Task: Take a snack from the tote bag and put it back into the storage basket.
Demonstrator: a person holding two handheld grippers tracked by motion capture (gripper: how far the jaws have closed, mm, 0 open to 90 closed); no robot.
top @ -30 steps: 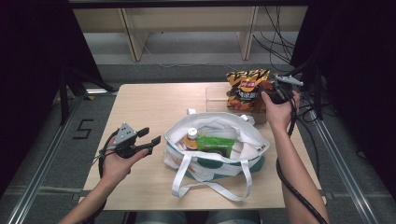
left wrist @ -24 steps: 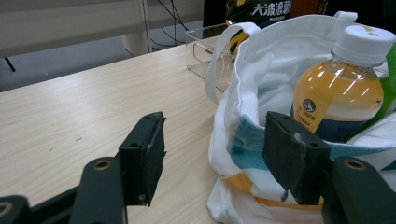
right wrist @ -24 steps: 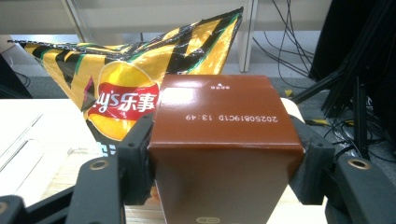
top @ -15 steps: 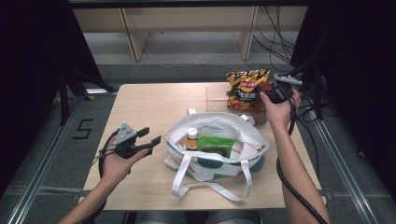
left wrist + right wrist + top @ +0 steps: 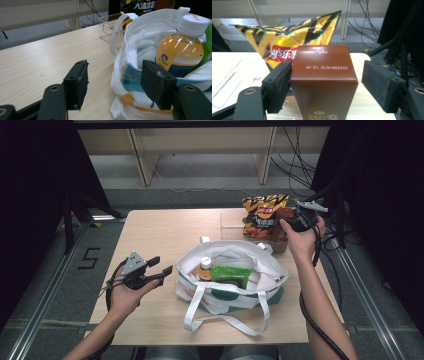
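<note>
A white tote bag (image 5: 260, 265) with teal and orange stripes stands mid-table, holding an orange-drink bottle (image 5: 203, 268) and a green packet (image 5: 231, 274). My left gripper (image 5: 162, 265) hovers open just left of the bag; in the left gripper view (image 5: 116, 80) nothing is between its pads, and the bag's rim (image 5: 130, 50) and the bottle (image 5: 180, 50) are just beyond. At the far right my right gripper (image 5: 289, 220) straddles an upright brown carton (image 5: 324, 75). Its jaws have just been opening: the left pad (image 5: 279, 85) lies against the carton, the right pad (image 5: 379, 85) stands clear. A yellow chip bag (image 5: 287, 45) leans behind.
A clear plastic box (image 5: 232, 222) sits at the table's back, left of the chip bag (image 5: 261, 214). The tote's long handles (image 5: 225, 320) trail toward the front edge. Bare wood (image 5: 160, 232) stretches over the table's left half. Cables hang beyond the right edge.
</note>
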